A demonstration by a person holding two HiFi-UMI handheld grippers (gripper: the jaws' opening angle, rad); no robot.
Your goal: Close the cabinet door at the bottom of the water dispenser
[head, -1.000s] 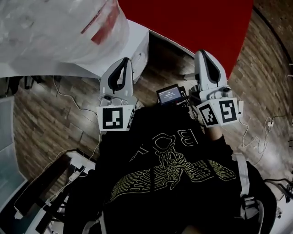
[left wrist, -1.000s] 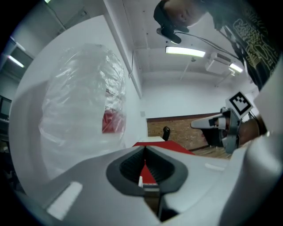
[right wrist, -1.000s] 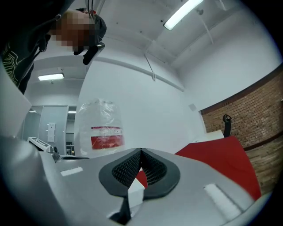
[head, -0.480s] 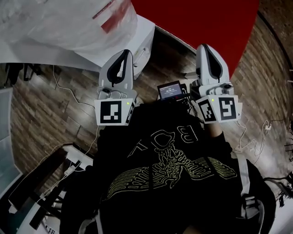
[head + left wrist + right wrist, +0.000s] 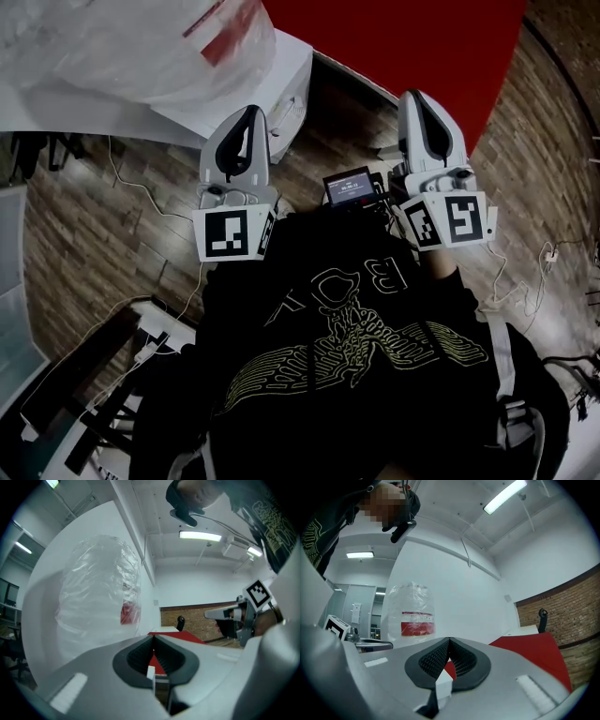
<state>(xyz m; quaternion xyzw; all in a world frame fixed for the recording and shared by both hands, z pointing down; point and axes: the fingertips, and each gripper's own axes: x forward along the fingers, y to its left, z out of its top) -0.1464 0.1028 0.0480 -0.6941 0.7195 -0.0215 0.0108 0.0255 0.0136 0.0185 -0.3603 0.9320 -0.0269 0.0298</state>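
Currently I am holding both pairs of jaws pinched fully shut on nothing, with the left gripper (image 5: pixel 251 112) and right gripper (image 5: pixel 418 97) pointing level from my chest toward the dispenser (image 5: pixel 292 70). Blunt closed noses suit pushing, I judge. Its bottom door is lying outside every view, so its state is escaping me. Plank floor (image 5: pixel 94 216), a red surface (image 5: pixel 412 47) and a white wall (image 5: pixel 454 583) are surrounding us.

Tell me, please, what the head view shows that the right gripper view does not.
Only the head view: the small screen at the person's chest and a trailing white cable. Only the right gripper view: the right gripper with its jaws closed together on nothing, a ceiling light and a brick wall. Both: the plastic-wrapped bottle and the red surface.
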